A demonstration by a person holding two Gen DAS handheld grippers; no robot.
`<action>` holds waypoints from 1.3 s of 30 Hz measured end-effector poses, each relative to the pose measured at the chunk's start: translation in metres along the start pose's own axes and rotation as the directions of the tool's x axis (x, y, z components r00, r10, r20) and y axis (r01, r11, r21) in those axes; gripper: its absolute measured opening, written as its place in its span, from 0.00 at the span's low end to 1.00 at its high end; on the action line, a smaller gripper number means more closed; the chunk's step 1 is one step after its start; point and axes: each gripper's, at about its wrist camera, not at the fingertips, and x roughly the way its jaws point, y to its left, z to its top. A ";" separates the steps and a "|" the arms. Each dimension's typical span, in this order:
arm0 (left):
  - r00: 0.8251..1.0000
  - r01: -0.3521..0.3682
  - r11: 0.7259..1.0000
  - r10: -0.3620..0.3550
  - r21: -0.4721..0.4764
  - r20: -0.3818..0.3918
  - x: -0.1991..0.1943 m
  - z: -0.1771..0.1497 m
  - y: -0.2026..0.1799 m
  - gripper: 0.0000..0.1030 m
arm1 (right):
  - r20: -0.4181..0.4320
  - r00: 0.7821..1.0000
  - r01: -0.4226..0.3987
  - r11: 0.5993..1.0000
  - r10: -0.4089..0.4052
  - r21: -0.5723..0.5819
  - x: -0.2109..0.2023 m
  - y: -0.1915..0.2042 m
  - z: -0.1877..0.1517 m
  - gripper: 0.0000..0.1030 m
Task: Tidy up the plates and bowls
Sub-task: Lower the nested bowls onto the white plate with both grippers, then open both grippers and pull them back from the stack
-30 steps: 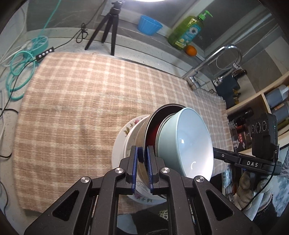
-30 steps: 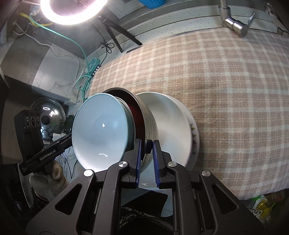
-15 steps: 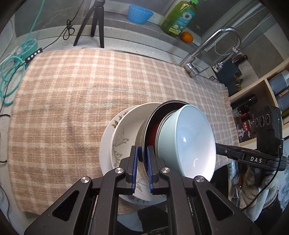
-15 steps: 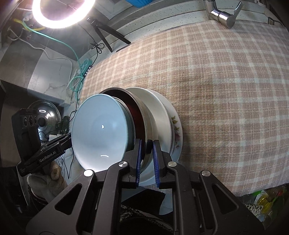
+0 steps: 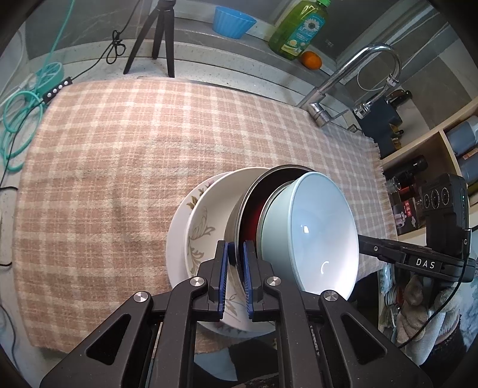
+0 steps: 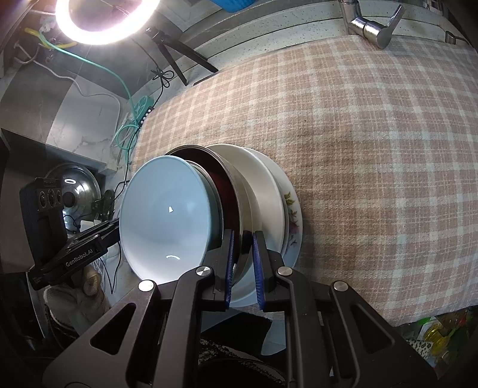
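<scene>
- The left gripper [image 5: 236,277] pointed steeply down toward the table, its blue-padded jaws nearly closed and pinching the rim of the dark metal bowl [image 5: 254,203] — the one with the red inside.
- The right gripper [image 6: 242,265] was angled down in much the same way, its jaws also nearly closed, clamped on the same metal bowl's rim from the opposite side.
- In each wrist view the other gripper's black body and camera block showed at the frame's edge, with a gloved hand [image 5: 418,313] beneath it.
- The pale blue bowl [image 5: 322,235] sat nested inside the metal bowl; both were tipped up on edge, their openings facing away from the plates.
- Just behind the metal bowl lay a white bowl [image 5: 215,206], resting on a floral plate [image 6: 291,209] near the front edge of the checked cloth [image 5: 134,149] that covered the table.
- Whether the metal bowl touched the white bowl could not be told.
- Farther back, beyond the cloth, stood a faucet [image 5: 358,68], a black tripod [image 5: 158,38], a small blue bowl [image 5: 234,24], a green soap bottle [image 5: 301,29] and an orange [image 5: 311,59].
- A lit ring light [image 6: 104,21] shone at the far left of the right wrist view.
</scene>
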 end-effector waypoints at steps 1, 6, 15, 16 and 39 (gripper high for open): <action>1.000 -0.004 1.000 0.004 0.005 0.004 -0.001 0.000 0.000 0.08 | 0.002 1.000 -0.001 1.000 0.001 -0.001 0.000 0.000 0.000 0.13; 0.999 -0.025 0.999 0.025 0.028 0.024 -0.007 0.000 -0.005 0.08 | 0.013 1.000 0.011 1.000 -0.011 -0.017 -0.002 0.003 0.001 0.13; 0.998 -0.042 0.998 0.040 0.045 0.045 -0.013 -0.002 -0.006 0.08 | 0.044 0.999 0.025 0.999 -0.024 -0.045 -0.011 0.006 -0.002 0.13; 0.998 -0.042 0.998 0.040 0.045 0.046 -0.014 -0.002 -0.006 0.08 | 0.050 0.998 0.033 0.998 -0.030 -0.050 -0.012 0.006 -0.003 0.13; 0.965 -0.171 0.982 0.150 0.079 0.216 -0.059 -0.017 -0.019 0.41 | 0.249 0.957 0.194 0.968 -0.150 -0.161 -0.049 0.025 -0.022 0.56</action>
